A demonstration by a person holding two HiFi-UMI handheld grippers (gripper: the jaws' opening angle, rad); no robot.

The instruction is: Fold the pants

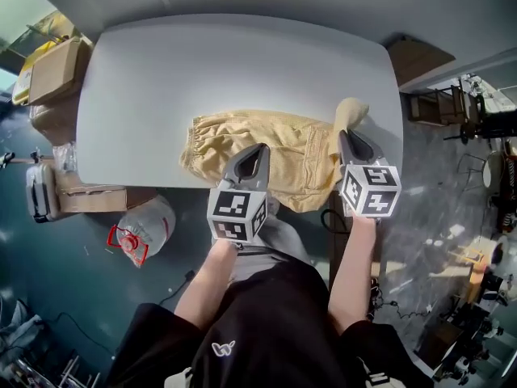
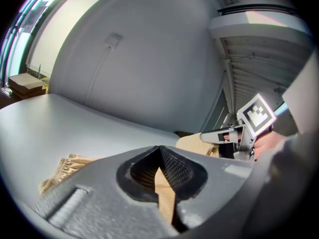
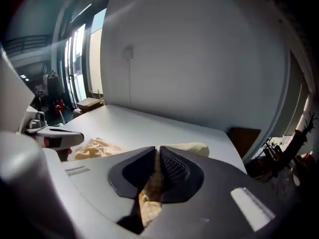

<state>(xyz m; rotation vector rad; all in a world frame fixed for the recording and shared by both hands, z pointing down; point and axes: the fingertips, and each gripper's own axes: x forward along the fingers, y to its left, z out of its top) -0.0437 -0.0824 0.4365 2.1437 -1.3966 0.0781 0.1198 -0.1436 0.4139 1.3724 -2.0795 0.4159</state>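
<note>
Tan pants lie crumpled across the near half of the white table, with part of the cloth hanging over the front edge. My left gripper is shut on a fold of the pants near their middle. At the right end, my right gripper is shut on the pants too, and lifts a bunch of fabric off the table. In the left gripper view the right gripper shows to the right with tan cloth by it. The elastic waistband lies at the left.
Cardboard boxes stand on the floor left of the table. A clear plastic container with red handles sits on the floor near the front left corner. Racks and clutter fill the floor at the right. The far half of the table holds nothing.
</note>
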